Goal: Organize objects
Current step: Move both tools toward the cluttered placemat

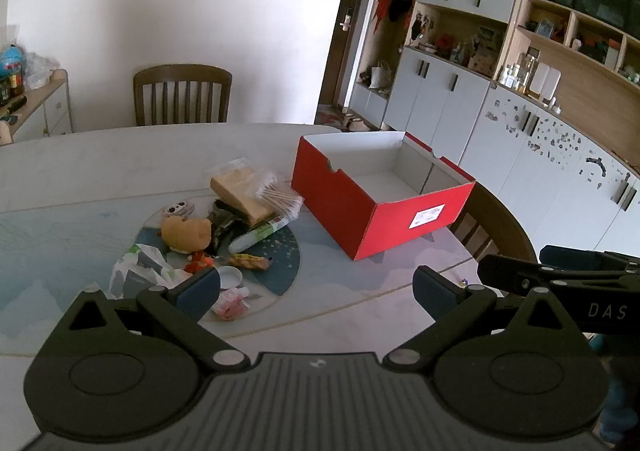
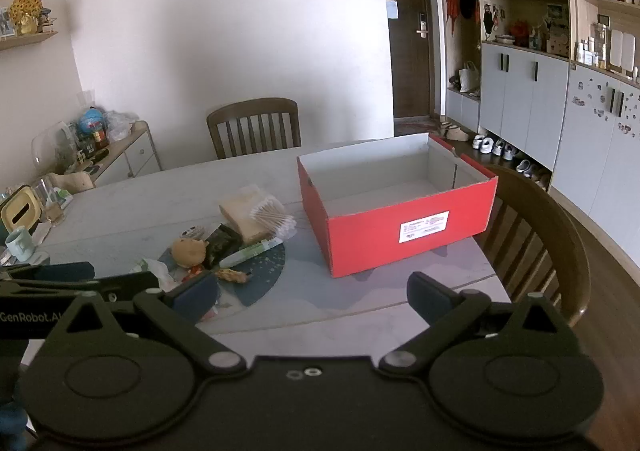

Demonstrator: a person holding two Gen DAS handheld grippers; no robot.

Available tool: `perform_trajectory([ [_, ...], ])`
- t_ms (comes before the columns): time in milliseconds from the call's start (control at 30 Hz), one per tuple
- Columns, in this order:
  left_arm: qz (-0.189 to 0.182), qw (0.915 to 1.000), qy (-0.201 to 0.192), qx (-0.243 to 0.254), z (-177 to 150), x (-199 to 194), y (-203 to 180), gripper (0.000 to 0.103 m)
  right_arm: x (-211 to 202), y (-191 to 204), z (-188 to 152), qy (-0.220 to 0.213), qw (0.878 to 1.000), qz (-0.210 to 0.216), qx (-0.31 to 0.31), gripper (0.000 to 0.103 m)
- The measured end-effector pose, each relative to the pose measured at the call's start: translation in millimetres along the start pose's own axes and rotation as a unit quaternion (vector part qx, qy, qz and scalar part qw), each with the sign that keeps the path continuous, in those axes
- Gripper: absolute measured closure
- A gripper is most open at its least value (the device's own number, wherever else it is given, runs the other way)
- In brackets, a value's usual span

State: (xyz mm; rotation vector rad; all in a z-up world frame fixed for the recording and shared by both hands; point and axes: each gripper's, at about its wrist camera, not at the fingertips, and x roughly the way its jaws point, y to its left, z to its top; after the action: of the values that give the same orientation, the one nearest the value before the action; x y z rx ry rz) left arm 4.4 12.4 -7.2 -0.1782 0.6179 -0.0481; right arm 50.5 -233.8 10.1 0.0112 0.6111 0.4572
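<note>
An open red cardboard box with a white, empty inside stands on the table's right part. Left of it lies a heap of small things: a bag of cotton swabs, a tan block, a yellow plush toy, a white-green tube, a white plastic bag, a white lid and a pink wrapper. My left gripper hovers open above the near table edge, holding nothing. My right gripper is open too, in front of the box.
A round blue placemat lies under the heap. Wooden chairs stand at the far side and at the right of the table. A mug and a tissue box sit at the left edge. Cabinets line the right wall.
</note>
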Motion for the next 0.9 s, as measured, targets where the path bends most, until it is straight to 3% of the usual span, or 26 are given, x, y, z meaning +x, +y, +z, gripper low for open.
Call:
perform_trajectory([
  [900, 0.005, 1.0, 0.001, -0.005, 13.2, 3.1, 30.3, 0.0, 20.3, 24.5, 13.4, 0.006, 1.0, -0.001, -0.013, 0.002],
])
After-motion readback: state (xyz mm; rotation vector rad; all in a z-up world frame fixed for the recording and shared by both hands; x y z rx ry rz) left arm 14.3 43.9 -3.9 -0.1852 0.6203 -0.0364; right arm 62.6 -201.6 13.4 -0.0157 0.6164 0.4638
